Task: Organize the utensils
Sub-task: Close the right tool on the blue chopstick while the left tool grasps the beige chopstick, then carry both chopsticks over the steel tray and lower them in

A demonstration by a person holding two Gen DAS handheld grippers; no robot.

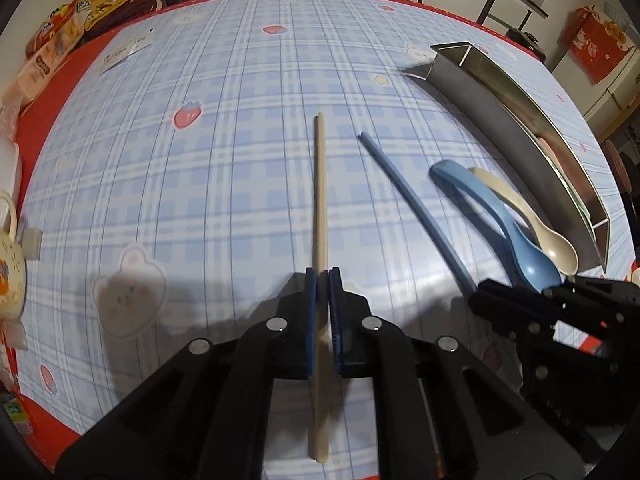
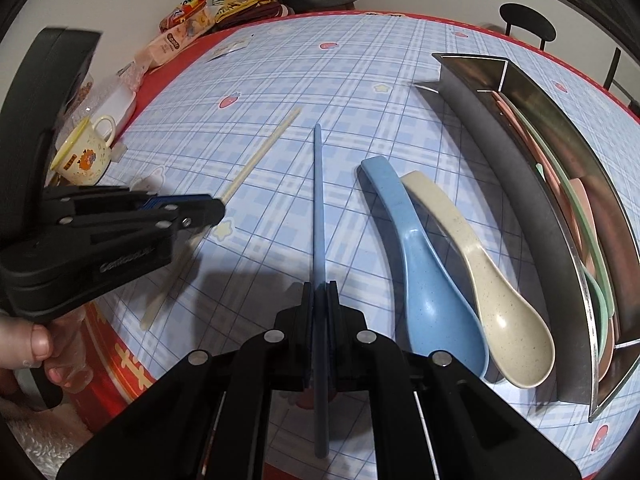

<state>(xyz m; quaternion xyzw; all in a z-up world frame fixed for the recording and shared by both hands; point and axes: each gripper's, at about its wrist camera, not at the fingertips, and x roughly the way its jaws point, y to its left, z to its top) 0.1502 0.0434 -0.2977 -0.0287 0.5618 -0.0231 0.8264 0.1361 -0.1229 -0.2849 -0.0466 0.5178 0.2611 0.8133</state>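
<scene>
Chopsticks come first, and you hold one in each hand. Your left gripper (image 1: 323, 276) is clamped on the long cream plastic chopstick (image 1: 320, 184), low in the middle of the left view. Your right gripper (image 2: 320, 290) is pinched tight on the thin blue plastic chopstick (image 2: 318, 200), low in the middle of the right view. Both sticks look light, stiff and smooth, so they may slip or spin. You hold each nearer its close end, so the long far end may swing. I think holding nearer the middle would keep them steadier.

A bit further, right of centre in the right view, the blue speckled plastic spoon (image 2: 420, 264) and the cream speckled plastic spoon (image 2: 488, 280) lie touching on the blue checked tablecloth (image 2: 280, 80). They lie between your sticks and the long shiny metal tray (image 2: 532, 208) at the right edge, which already holds pink and green utensils. Far off at the upper left sit a yellow-rimmed cartoon mug (image 2: 82, 152) and some snack packets (image 2: 188, 36), well out of the way.
</scene>
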